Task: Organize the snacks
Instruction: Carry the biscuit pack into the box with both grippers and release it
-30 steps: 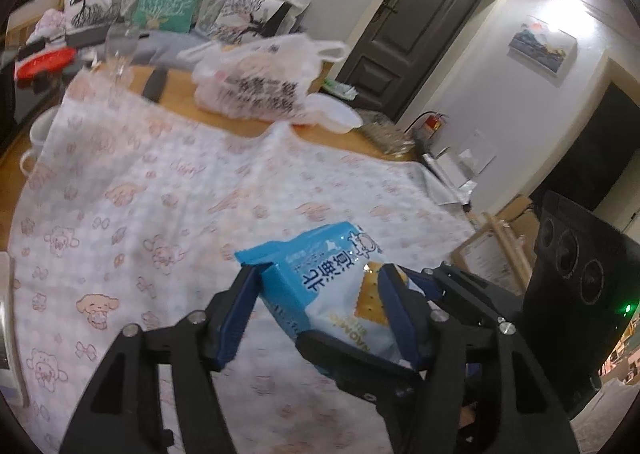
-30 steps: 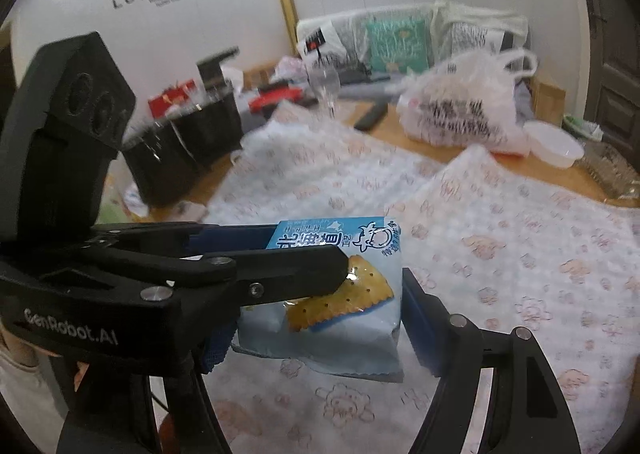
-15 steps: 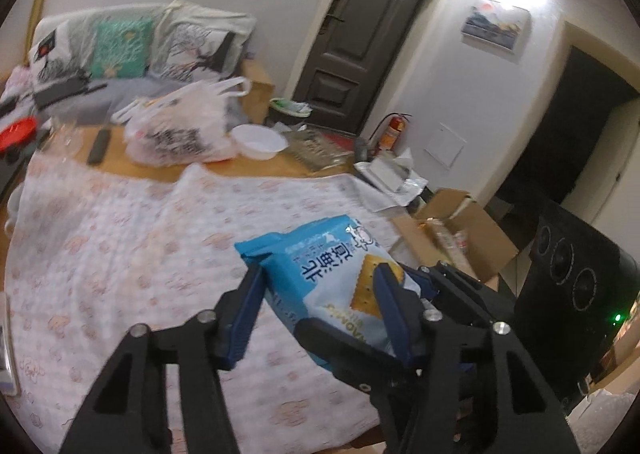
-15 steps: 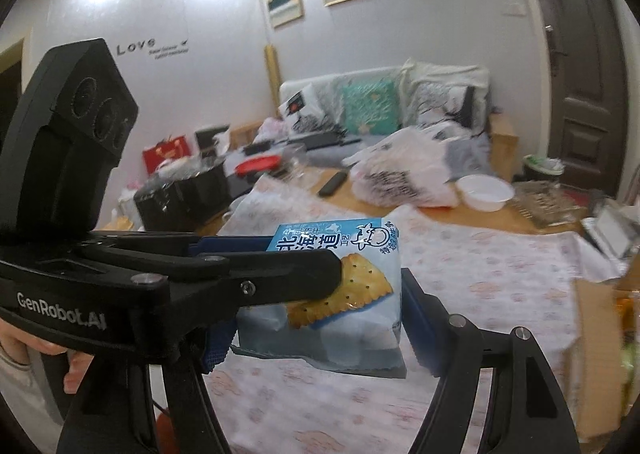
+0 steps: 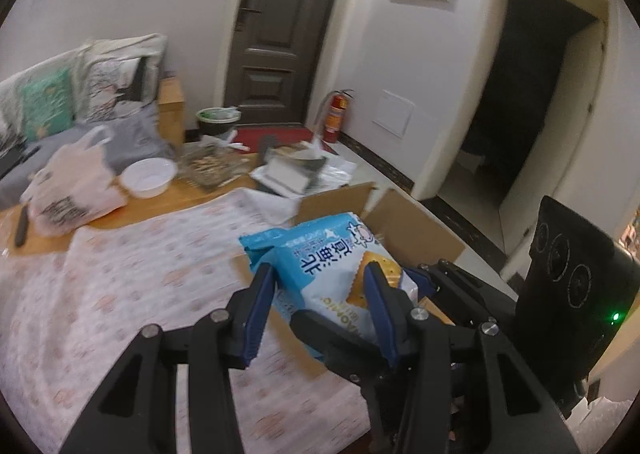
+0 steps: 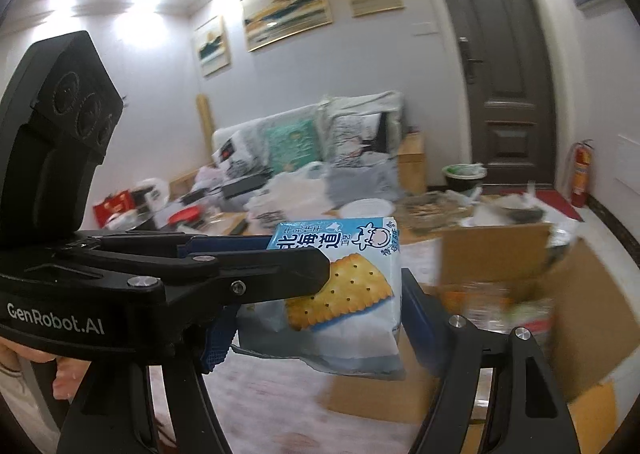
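Room: a lived-in sitting room with a dark door [image 5: 280, 26] on the far wall, framed pictures [image 6: 286, 16] above a sofa [image 6: 304, 142] heaped with cushions, and a red fire extinguisher [image 5: 334, 114] beside the door.
Table: a wooden table [image 5: 132, 210] under a white cloth printed with small pink figures [image 5: 120, 294]; at its far edge sit a white plastic bag [image 5: 68, 190], a white bowl [image 5: 148, 176] and a clear tray [image 5: 212, 168].
Box: an open cardboard box [image 6: 576, 294] stands past the table's right edge, flaps up.
Snack: a blue-and-white cracker packet [image 5: 332, 266] is carried in the air over the table's right edge, just in front of the box, held between both tools.
Left gripper [image 5: 316, 298]: blue pads on either side of the packet's near end, jaws closing; the right-hand pad lies against the wrapper, while contact on the left-hand side cannot be told.
Right gripper [image 6: 320, 314]: spread wide across the packet's width, its pads at the two side edges, gripping it.
Person: fingers [image 6: 28, 366] show at the lower left of the right wrist view, behind the left tool's handle.
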`<action>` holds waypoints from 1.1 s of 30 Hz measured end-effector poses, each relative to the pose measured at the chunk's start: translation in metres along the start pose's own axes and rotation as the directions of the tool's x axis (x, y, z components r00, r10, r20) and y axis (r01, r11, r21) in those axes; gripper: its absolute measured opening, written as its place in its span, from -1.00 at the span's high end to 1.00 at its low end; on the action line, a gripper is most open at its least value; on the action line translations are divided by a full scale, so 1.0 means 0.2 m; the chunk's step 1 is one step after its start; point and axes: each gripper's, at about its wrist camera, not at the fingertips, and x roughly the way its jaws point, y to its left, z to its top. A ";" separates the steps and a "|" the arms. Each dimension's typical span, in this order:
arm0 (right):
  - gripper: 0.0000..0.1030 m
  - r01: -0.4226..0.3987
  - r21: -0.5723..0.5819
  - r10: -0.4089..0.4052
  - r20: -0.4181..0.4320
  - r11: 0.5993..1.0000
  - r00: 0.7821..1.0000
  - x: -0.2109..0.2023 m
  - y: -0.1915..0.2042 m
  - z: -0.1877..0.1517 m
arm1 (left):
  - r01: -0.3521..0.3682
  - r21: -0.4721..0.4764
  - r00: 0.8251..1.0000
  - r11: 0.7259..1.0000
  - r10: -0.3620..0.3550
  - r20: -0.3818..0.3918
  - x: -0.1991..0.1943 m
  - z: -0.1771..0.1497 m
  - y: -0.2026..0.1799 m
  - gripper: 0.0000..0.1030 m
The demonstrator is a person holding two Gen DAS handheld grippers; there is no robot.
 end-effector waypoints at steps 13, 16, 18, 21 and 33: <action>-0.33 0.111 0.037 -0.105 -0.125 0.993 0.987 -0.02 -0.59 -0.10 | 0.074 0.040 0.985 0.996 -0.067 -0.158 0.62 0.08 -0.26 0.16; -0.34 0.117 0.043 -0.109 -0.154 0.992 0.982 0.01 -0.67 -0.14 | 0.089 0.027 0.977 0.996 -0.082 -0.197 0.71 0.07 -0.27 0.16; -0.35 0.120 0.046 -0.112 -0.160 0.992 0.981 0.03 -0.70 -0.15 | 0.087 0.020 0.976 0.996 -0.081 -0.204 0.74 0.07 -0.26 0.17; -0.35 0.125 0.030 -0.119 -0.163 0.992 0.979 0.07 -0.70 -0.15 | 0.082 0.022 0.977 0.996 -0.076 -0.198 0.75 0.07 -0.26 0.10; -0.46 0.175 -0.008 -0.174 -0.147 0.985 0.974 0.00 -0.62 -0.13 | 0.044 0.006 0.996 0.999 -0.044 -0.083 0.51 0.05 -0.19 -0.39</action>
